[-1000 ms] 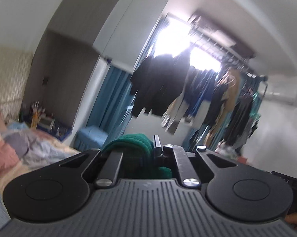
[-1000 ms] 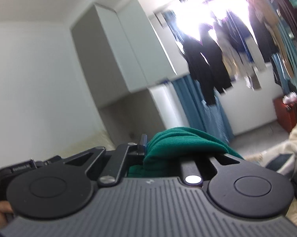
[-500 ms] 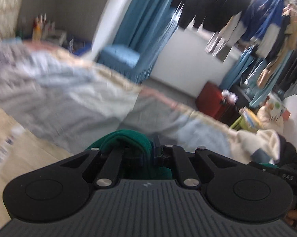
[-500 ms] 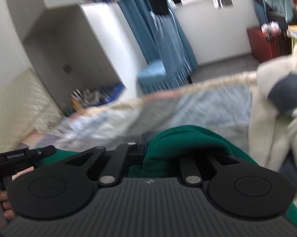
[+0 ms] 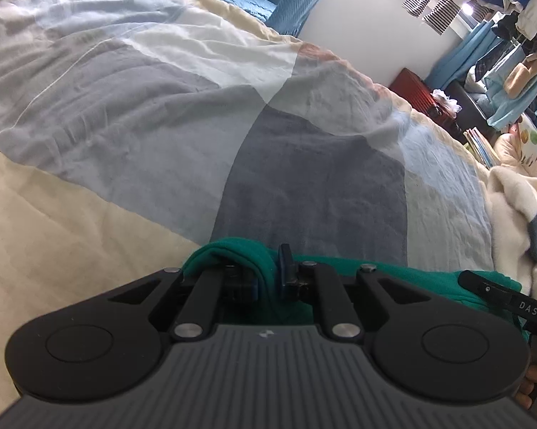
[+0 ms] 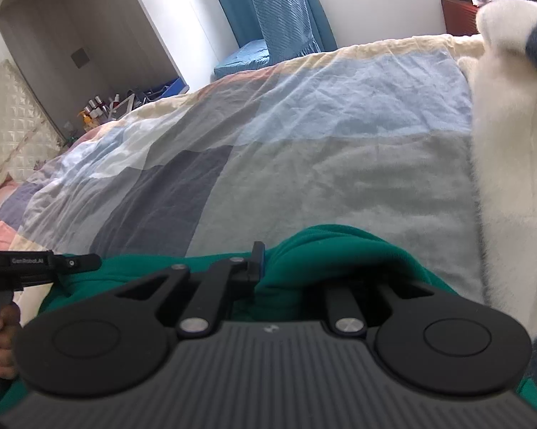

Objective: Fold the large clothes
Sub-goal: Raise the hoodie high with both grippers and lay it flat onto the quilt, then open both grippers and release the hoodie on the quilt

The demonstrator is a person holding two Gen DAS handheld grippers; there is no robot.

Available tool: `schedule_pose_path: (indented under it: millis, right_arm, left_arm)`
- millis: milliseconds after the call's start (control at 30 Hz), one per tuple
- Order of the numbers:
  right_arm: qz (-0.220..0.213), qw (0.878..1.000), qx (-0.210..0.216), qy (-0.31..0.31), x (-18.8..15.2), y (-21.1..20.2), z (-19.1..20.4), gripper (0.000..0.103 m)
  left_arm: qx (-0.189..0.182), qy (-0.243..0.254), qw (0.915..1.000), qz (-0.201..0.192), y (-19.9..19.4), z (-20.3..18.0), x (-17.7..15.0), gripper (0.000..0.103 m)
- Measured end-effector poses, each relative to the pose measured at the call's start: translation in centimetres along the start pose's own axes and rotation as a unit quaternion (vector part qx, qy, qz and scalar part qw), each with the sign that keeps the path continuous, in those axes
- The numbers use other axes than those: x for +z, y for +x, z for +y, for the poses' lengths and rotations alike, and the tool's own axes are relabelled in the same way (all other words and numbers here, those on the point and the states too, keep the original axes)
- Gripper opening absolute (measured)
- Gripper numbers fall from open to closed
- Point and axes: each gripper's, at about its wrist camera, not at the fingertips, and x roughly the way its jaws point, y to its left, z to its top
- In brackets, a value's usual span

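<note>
A green garment (image 5: 232, 254) is bunched over my left gripper (image 5: 268, 268), which is shut on its edge just above the patchwork bedspread (image 5: 161, 125). The same green garment (image 6: 332, 250) drapes over my right gripper (image 6: 264, 261), also shut on it and covering the right finger. The cloth stretches between the two grippers along the near edge of the bed. The other gripper's body shows at the right edge of the left wrist view (image 5: 500, 296) and at the left edge of the right wrist view (image 6: 36, 264).
A cream fleece garment with dark patches (image 6: 511, 143) lies heaped on the bed's right side, also in the left wrist view (image 5: 518, 214). Blue curtains (image 6: 279, 10), a red case (image 5: 414, 89) and hanging clothes (image 5: 500, 18) stand beyond the bed.
Both grippers have swung down from pointing at the ceiling and the window to pointing at the bedspread, carrying the green garment down towards the bed.
</note>
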Motion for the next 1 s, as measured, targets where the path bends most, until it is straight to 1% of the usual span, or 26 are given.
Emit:
schedule_pose_path:
  millis: [100, 133, 167, 233, 267, 300, 333, 367, 400, 433, 533, 667, 767, 900, 1000]
  right_arm:
    - [0.007, 1.000, 0.001, 0.004, 0.2, 0.0, 0.0, 0.014]
    - [0.010, 1.000, 0.001, 0.008, 0.3, 0.0, -0.1, 0.015]
    - [0.012, 1.000, 0.000, 0.007, 0.4, -0.2, 0.1, 0.015]
    - [0.014, 1.000, -0.002, 0.002, 0.4, -0.4, 0.4, 0.017]
    - [0.017, 1.000, -0.007, -0.004, 0.4, -0.6, 0.6, 0.018]
    - [0.019, 1.000, -0.011, -0.011, 0.4, -0.7, 0.9, 0.024]
    - [0.021, 1.000, -0.014, -0.014, 0.4, -1.0, 1.2, 0.034]
    - [0.021, 1.000, -0.014, -0.013, 0.4, -1.4, 1.4, 0.040]
    - [0.021, 1.000, -0.012, -0.010, 0.3, -1.9, 1.6, 0.053]
    - [0.019, 1.000, -0.009, -0.008, 0.3, -2.4, 1.7, 0.059]
    - [0.011, 1.000, -0.001, -0.015, -0.2, -4.4, 2.3, 0.060]
    - [-0.007, 1.000, -0.001, -0.018, -1.6, -8.2, 3.2, 0.060]
    - [-0.024, 0.999, 0.000, -0.027, -2.8, -12.2, 4.1, 0.060]
    - [-0.048, 0.997, -0.018, -0.063, -4.1, -19.1, 6.1, 0.060]
    - [-0.057, 0.996, -0.006, -0.061, -5.6, -24.3, 7.3, 0.060]
  left_arm:
    - [-0.002, 0.012, 0.9999, -0.001, -1.7, -0.9, 0.1, 0.015]
    - [-0.004, 0.017, 0.9998, 0.001, -1.9, -1.0, 0.1, 0.016]
    - [-0.004, 0.021, 0.9998, 0.005, -2.2, -1.3, 0.1, 0.019]
    - [-0.015, 0.021, 0.9996, 0.014, -3.6, -2.1, -0.1, 0.037]
    - [-0.024, 0.021, 0.9994, 0.015, -4.1, -2.3, -0.2, 0.058]
    - [-0.028, 0.021, 0.9993, 0.009, -4.7, -2.5, -0.3, 0.069]
    - [-0.027, 0.023, 0.9994, 0.002, -5.3, -2.8, -0.4, 0.072]
    - [-0.024, 0.027, 0.9993, -0.002, -5.9, -3.1, -0.6, 0.076]
    - [-0.024, 0.032, 0.9992, -0.004, -6.6, -3.4, -0.8, 0.077]
    - [-0.025, 0.039, 0.9989, -0.008, -7.3, -3.7, -1.1, 0.077]
    - [-0.021, 0.051, 0.9981, -0.026, -9.8, -4.3, -2.2, 0.077]
    - [-0.013, 0.057, 0.9968, -0.054, -14.5, -5.0, -4.6, 0.077]
    - [-0.008, 0.069, 0.9945, -0.079, -19.5, -5.7, -6.8, 0.077]
    - [-0.002, 0.068, 0.9926, -0.101, -27.0, -6.5, -10.3, 0.077]
    - [-0.004, 0.069, 0.9911, -0.114, -32.8, -7.2, -13.3, 0.077]
